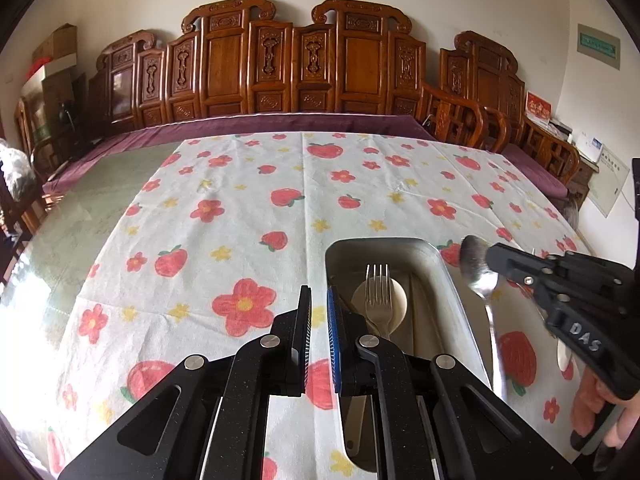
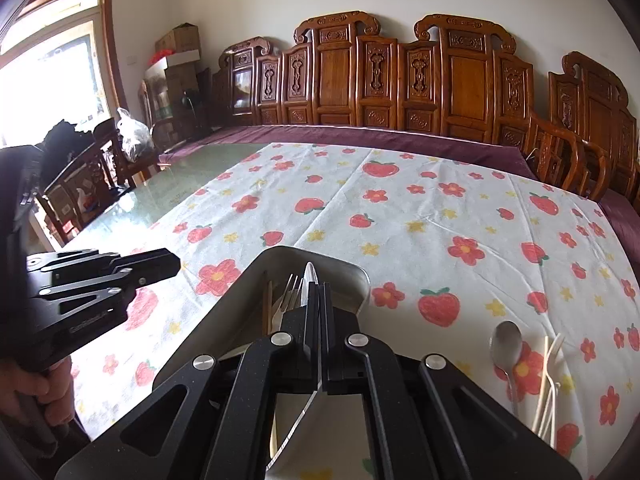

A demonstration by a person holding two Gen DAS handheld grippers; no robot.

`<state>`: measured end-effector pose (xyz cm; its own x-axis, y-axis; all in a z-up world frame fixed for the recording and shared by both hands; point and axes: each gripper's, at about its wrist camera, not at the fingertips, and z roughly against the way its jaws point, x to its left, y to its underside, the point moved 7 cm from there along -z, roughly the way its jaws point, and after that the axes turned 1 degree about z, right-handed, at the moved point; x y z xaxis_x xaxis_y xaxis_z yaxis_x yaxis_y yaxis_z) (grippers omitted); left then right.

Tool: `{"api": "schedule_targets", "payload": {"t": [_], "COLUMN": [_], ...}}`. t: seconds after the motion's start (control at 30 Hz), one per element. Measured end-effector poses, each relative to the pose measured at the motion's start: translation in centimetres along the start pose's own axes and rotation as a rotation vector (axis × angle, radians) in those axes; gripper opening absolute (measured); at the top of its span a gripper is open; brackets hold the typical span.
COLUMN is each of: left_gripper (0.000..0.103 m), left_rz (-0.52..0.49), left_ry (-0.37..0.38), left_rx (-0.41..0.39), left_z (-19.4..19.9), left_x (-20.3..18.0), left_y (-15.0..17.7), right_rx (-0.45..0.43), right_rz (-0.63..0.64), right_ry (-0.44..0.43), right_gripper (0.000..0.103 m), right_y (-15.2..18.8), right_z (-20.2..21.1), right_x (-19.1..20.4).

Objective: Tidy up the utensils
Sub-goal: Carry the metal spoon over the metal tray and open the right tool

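A metal tray (image 1: 384, 242) lies on the flowered tablecloth and holds a metal fork (image 1: 378, 292), a cream spoon (image 1: 398, 300) and wooden sticks. My left gripper (image 1: 319, 296) hovers just left of the tray, shut, with nothing between its pads. At the right of the left wrist view, my right gripper (image 1: 492, 258) is shut on a metal spoon (image 1: 480, 276). In the right wrist view this right gripper (image 2: 320, 288) hangs over the tray (image 2: 356, 276), the spoon (image 2: 310, 276) pointing forward above the fork (image 2: 290, 292). The left gripper (image 2: 176, 266) shows at the left.
On the cloth right of the tray lie another metal spoon (image 2: 506, 344) and pale slim utensils (image 2: 550, 372). Carved wooden chairs (image 2: 460, 80) line the table's far side, past a purple cloth edge. Bare glass tabletop (image 2: 192, 176) shows at the left.
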<state>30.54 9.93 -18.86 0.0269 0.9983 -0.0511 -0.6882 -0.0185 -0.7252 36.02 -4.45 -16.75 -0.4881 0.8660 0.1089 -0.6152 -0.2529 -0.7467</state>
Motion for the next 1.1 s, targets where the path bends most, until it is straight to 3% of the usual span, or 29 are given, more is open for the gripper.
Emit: {"api": "schedule_targets", "payload": {"t": [0.3,0.6,0.87,1.1], "left_gripper": [0.007,0.007,0.007,0.007], "left_rz": [0.010,0.004,-0.005,-0.019], "left_ry": [-0.001,0.002,0.005,0.030], "left_rx": [0.000,-0.003,-0.003,-0.003], "left_z": [-0.1,-0.1,-0.2,0.0], "left_x": [0.5,0.1,-0.5,-2.1], "left_y": [-0.1,0.0,0.0,0.3], "right_rx": [0.075,0.107,0.085,0.048], "right_rz": [0.022,0.017,0.029,0.019], "right_ry": [0.030,0.009,-0.034,-0.024], "right_gripper": [0.001,0.002,0.002,0.002], "right_y": [1.8,3.1,2.6,3.3], "right_z": [-4.1,-5.0,-3.4,1.5], "right_x": [1.3,1.6,1.7,-0.8]}}
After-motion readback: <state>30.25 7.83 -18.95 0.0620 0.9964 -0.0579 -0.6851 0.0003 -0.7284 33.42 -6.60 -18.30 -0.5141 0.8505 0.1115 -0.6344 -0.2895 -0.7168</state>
